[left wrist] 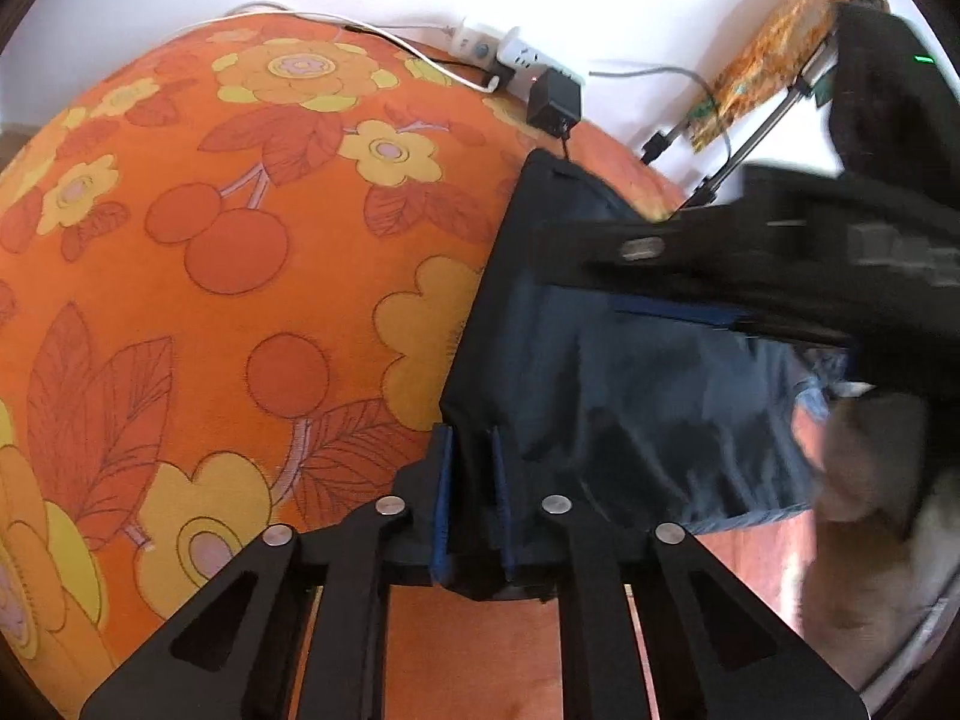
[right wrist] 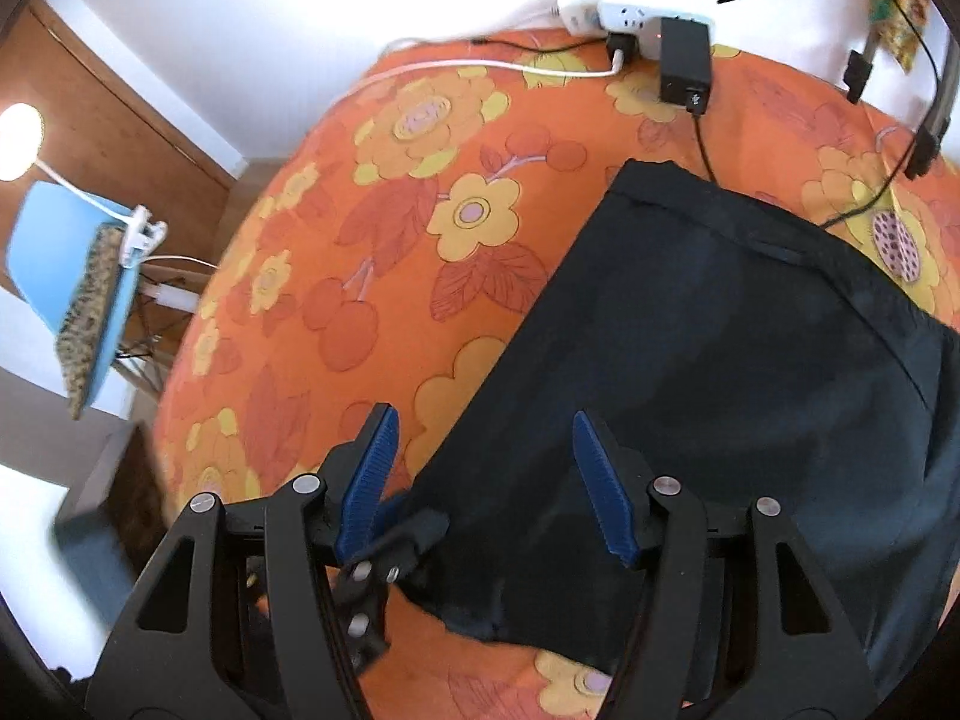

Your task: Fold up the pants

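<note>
The dark pants [right wrist: 720,330] lie on the floral bed [left wrist: 210,240], apparently partly folded. Left gripper [left wrist: 471,480] pinches a near corner; right gripper [right wrist: 486,480] hovers spread open. Final folds seem left.

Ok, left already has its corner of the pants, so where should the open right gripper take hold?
Probably the near corner of the dark pants, which lies flat on the floral bedspread just below the open right gripper. Come straight down from the near side, one finger each side of the edge, matching the left gripper, shut on its corner.
</note>
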Demonstrator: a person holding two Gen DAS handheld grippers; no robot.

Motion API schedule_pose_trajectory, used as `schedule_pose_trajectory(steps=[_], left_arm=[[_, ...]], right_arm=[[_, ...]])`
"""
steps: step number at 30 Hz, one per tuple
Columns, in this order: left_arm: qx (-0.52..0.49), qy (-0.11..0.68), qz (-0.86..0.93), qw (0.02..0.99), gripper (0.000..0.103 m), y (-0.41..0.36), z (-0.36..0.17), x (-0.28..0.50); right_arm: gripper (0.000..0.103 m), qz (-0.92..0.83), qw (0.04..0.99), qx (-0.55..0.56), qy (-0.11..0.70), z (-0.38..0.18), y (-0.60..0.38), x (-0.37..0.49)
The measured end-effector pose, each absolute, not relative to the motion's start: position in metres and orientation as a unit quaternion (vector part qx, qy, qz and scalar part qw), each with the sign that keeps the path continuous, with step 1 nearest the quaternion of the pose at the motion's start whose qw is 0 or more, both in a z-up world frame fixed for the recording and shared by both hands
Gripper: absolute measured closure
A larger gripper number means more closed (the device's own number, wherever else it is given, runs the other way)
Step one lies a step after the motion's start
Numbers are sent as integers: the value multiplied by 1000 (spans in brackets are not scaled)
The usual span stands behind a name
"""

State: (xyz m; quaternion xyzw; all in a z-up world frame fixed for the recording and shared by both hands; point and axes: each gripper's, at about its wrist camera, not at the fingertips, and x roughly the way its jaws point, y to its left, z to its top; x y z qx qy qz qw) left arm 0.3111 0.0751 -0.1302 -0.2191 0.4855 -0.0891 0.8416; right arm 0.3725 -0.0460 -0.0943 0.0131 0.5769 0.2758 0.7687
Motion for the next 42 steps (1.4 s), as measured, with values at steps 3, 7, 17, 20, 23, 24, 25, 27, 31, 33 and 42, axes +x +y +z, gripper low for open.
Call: schedule_pose_trajectory(steps=[3, 7, 17, 20, 23, 24, 25, 27, 31, 33, 42], left_arm=[[-234, 478, -101, 840, 94, 78, -126, 309], [-235, 474, -112, 841, 95, 76, -121, 307], [-204, 471, -109, 851, 90, 63, -112, 309], [-185, 471, -101, 857, 65, 57, -110, 308], [-177, 470, -99, 859, 62, 50, -111, 310], [-176, 468, -97, 860, 62, 50, -111, 310], [-177, 466, -96, 862, 62, 50, -110, 310], [-179, 462, -93, 863, 62, 49, -109, 311], [-179, 457, -100, 866, 62, 43, -106, 311], [-180, 453, -107, 866, 62, 41, -104, 310], [-222, 431, -190, 854, 64, 25, -77, 303]], right_arm=[[40, 266, 764, -9, 588, -102, -33, 378], [40, 253, 757, -32, 602, -113, -22, 383], [88, 221, 748, -65, 622, -132, -17, 390], [95, 227, 746, -30, 625, -130, -29, 393], [97, 231, 750, -10, 620, -125, -38, 394], [97, 233, 751, -4, 617, -123, -40, 394], [97, 233, 753, 0, 615, -122, -43, 393], [97, 234, 754, 15, 614, -120, -50, 393], [98, 238, 754, 35, 611, -116, -54, 395], [98, 241, 758, 34, 605, -110, -55, 394], [98, 252, 773, 65, 578, -82, -83, 391]])
